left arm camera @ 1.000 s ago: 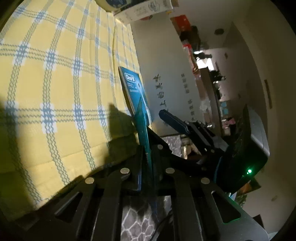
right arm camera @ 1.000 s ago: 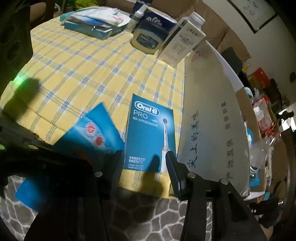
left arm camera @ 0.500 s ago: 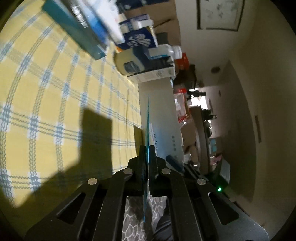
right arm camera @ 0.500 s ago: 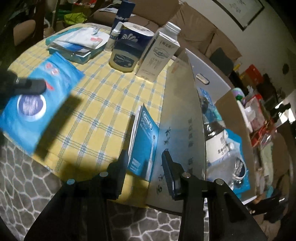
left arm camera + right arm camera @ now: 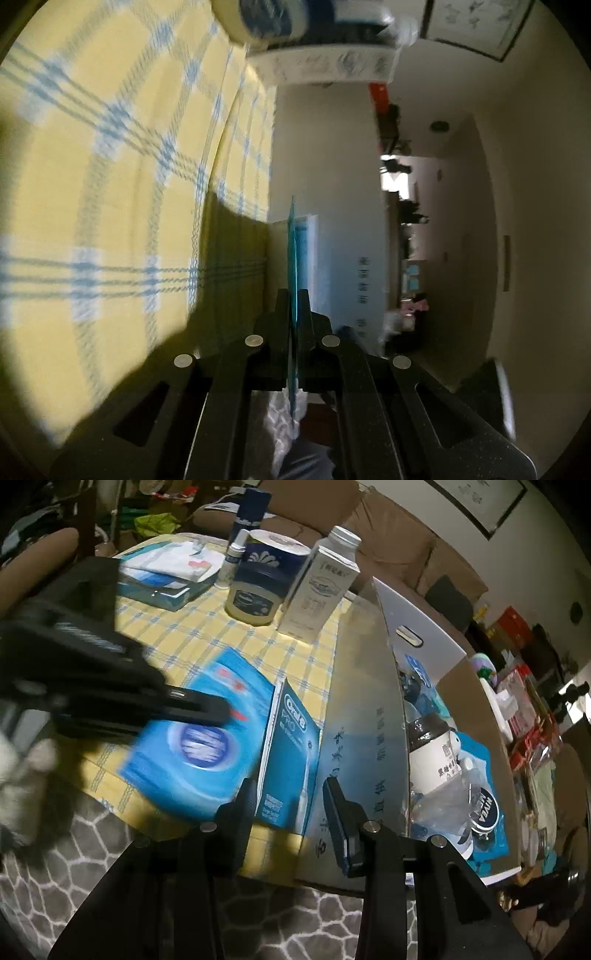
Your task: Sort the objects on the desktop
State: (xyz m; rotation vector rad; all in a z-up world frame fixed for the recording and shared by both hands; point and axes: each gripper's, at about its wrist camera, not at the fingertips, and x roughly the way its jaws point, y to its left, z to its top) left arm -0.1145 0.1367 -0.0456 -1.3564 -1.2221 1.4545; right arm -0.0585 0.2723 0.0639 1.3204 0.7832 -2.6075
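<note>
My left gripper (image 5: pixel 293 295) is shut on a flat blue packet (image 5: pixel 293 251), seen edge-on in the left wrist view. In the right wrist view the same packet (image 5: pixel 199 746) hangs blurred above the yellow checked tablecloth (image 5: pixel 184 642), held by the left gripper (image 5: pixel 218 710). My right gripper (image 5: pixel 290 792) is open; the blue Oral-B Pro box (image 5: pixel 286 764) sits between its fingers, tilted up on its side at the table's near edge, against the cardboard box flap (image 5: pixel 362 716).
A Vaseline jar (image 5: pixel 253 594), a white carton (image 5: pixel 319 587), a tissue roll (image 5: pixel 275 550), a spray bottle (image 5: pixel 234 559) and a stack of packets (image 5: pixel 166 572) stand at the back. The open cardboard box on the right holds a bottle (image 5: pixel 434 757) and a Nivea tin (image 5: pixel 484 808).
The left gripper has carried the blue packet from the table's left side toward the right, close to the Oral-B box. The Oral-B box went from flat to tilted between the right fingers.
</note>
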